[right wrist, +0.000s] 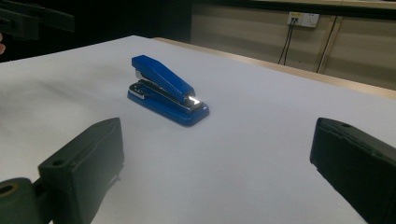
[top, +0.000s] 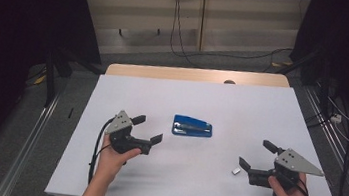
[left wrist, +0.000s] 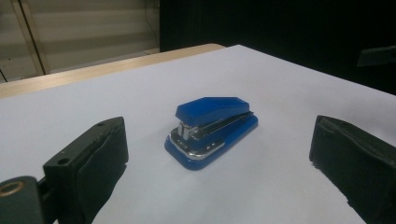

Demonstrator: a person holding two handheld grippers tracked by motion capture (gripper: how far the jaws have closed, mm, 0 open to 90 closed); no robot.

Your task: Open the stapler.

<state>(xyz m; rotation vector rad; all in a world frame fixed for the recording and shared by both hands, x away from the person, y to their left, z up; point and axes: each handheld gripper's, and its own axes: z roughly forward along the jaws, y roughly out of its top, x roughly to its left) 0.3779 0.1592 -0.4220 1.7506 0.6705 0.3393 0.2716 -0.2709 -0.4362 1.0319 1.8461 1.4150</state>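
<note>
A blue stapler (top: 192, 127) with metal parts lies flat near the middle of the white table (top: 198, 96). To its left, a hand holds my left gripper (top: 149, 129) open, jaws aimed at the stapler and a short gap away. In the left gripper view the stapler (left wrist: 212, 128) sits ahead between the two spread black fingers (left wrist: 91, 161). My right gripper (top: 256, 154) is open at the front right, farther from the stapler and pointing left toward it. The right gripper view has the stapler (right wrist: 166, 91) ahead to the left, beyond its wide-apart fingers (right wrist: 355, 158).
A small pale metal piece (top: 235, 170) lies on the table just in front of the right gripper. A bare wooden strip (top: 195, 74) runs along the table's far edge. Cables (top: 180, 38) trail on the floor behind, and dark curtains (top: 16, 18) hang at both sides.
</note>
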